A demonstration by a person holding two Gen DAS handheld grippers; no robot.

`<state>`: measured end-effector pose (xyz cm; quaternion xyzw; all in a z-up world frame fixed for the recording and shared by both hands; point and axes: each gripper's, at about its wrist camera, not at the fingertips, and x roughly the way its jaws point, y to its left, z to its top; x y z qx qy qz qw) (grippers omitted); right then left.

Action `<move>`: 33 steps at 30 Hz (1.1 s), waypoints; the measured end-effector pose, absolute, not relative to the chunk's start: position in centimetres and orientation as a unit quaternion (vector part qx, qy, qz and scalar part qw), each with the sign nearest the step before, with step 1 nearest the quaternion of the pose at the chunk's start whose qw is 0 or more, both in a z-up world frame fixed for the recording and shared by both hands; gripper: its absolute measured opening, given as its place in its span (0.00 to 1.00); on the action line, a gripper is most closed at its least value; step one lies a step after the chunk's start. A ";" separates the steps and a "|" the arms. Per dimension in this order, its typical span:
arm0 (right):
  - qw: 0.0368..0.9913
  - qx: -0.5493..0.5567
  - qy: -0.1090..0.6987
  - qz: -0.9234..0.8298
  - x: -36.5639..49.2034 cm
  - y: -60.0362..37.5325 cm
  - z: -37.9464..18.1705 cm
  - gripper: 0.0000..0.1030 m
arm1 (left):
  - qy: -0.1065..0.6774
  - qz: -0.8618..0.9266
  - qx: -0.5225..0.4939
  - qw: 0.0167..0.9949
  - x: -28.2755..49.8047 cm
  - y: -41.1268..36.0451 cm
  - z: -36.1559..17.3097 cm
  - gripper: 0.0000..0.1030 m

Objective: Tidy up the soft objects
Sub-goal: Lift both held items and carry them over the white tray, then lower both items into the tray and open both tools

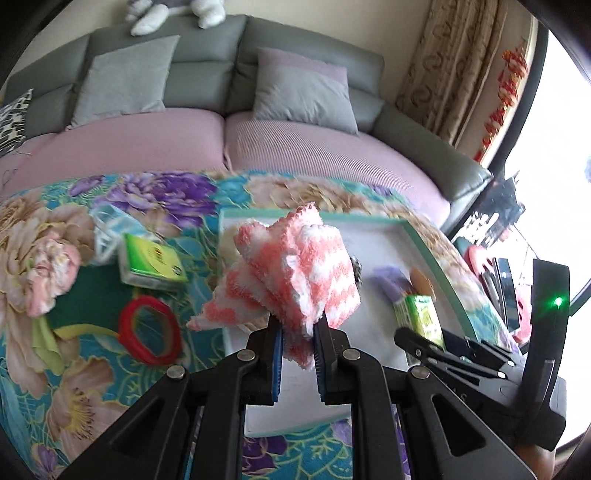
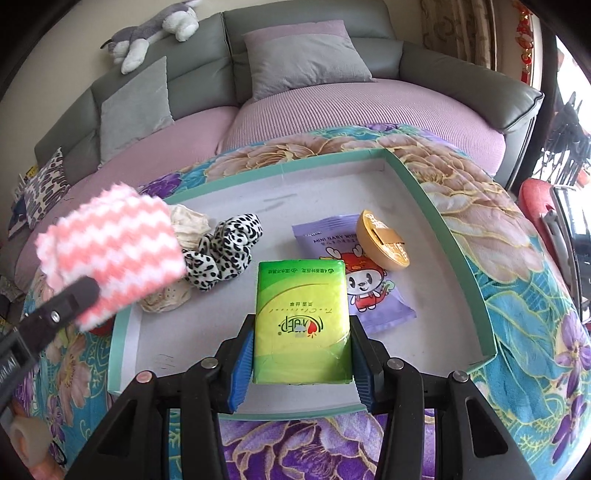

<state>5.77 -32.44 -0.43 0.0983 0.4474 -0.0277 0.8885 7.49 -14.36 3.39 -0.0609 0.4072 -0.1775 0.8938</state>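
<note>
My left gripper [image 1: 298,326] is shut on a fluffy pink-and-white striped cloth [image 1: 295,266], which it holds up over the left part of the teal-rimmed tray [image 1: 417,236]. In the right wrist view the same cloth [image 2: 110,251] hangs at the tray's left edge. My right gripper [image 2: 301,332] is shut on a green tissue pack [image 2: 301,295] low over the tray's white floor [image 2: 325,184]. A leopard-print scrunchie [image 2: 225,251], a cream cloth [image 2: 186,225], a purple wipes pack [image 2: 369,295] and a gold oval object [image 2: 382,240] lie in the tray.
The tray sits on a floral tablecloth [image 2: 480,206]. Left of it lie another green pack [image 1: 151,264], a red ring [image 1: 151,330] and clear plastic wrapping [image 1: 110,225]. Behind stands a grey sofa [image 2: 314,18] with cushions and a plush toy [image 2: 155,33].
</note>
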 end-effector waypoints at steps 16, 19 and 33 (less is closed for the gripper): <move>0.885 0.098 0.453 -0.042 6.3 -33.2 -1.2 0.48 | 0.478 -0.203 -0.020 0.854 8.4 -16.5 -0.4 0.15; 0.886 0.102 0.451 -0.045 6.3 -33.5 -1.2 0.48 | 0.485 -0.200 -0.020 0.851 8.8 -16.8 -1.2 0.16; 0.888 0.107 0.445 -0.050 6.5 -34.0 -1.1 0.48 | 0.485 -0.190 -0.014 0.854 9.8 -17.5 -1.8 0.19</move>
